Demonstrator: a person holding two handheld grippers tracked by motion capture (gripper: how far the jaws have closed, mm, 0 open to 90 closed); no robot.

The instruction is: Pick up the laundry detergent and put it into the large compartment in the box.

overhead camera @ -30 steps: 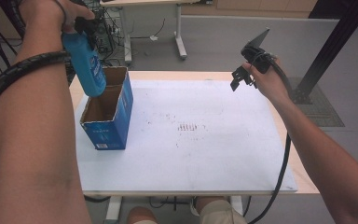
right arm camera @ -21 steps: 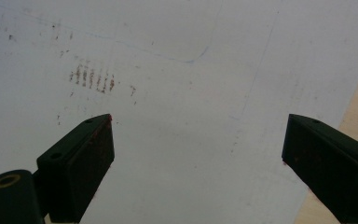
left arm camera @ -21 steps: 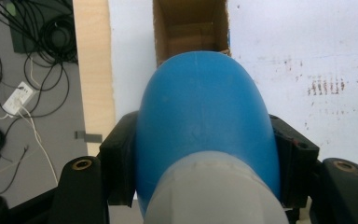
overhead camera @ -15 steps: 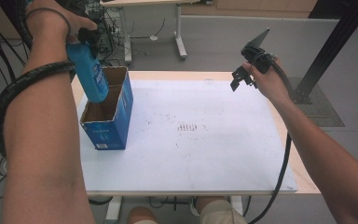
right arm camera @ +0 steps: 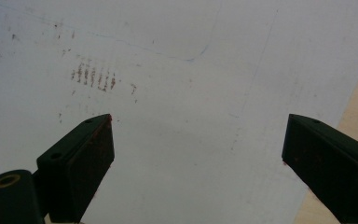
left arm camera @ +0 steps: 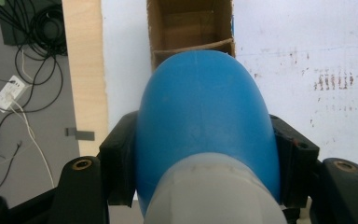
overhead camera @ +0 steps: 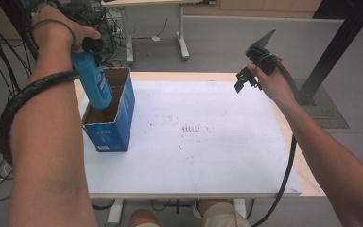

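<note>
Left gripper (left arm camera: pixel 205 154), near the table's left edge: its two black jaws are clamped on either flank of a blue bottle (overhead camera: pixel 93 80), grasping it just below the white cap end. The bottle hangs bottom-down, tilted, its rounded base at the mouth of the cardboard box (overhead camera: pixel 116 124); in the high view its lower end sits inside the open top. The box, blue outside and brown inside, stands upright on the white table (overhead camera: pixel 208 161) near the left edge; its visible interior shows bare cardboard. Right gripper (right arm camera: pixel 198 163), farther off over the table's far right part: jaws spread wide, released, holding nothing, with the stained white tabletop beneath them.
</note>
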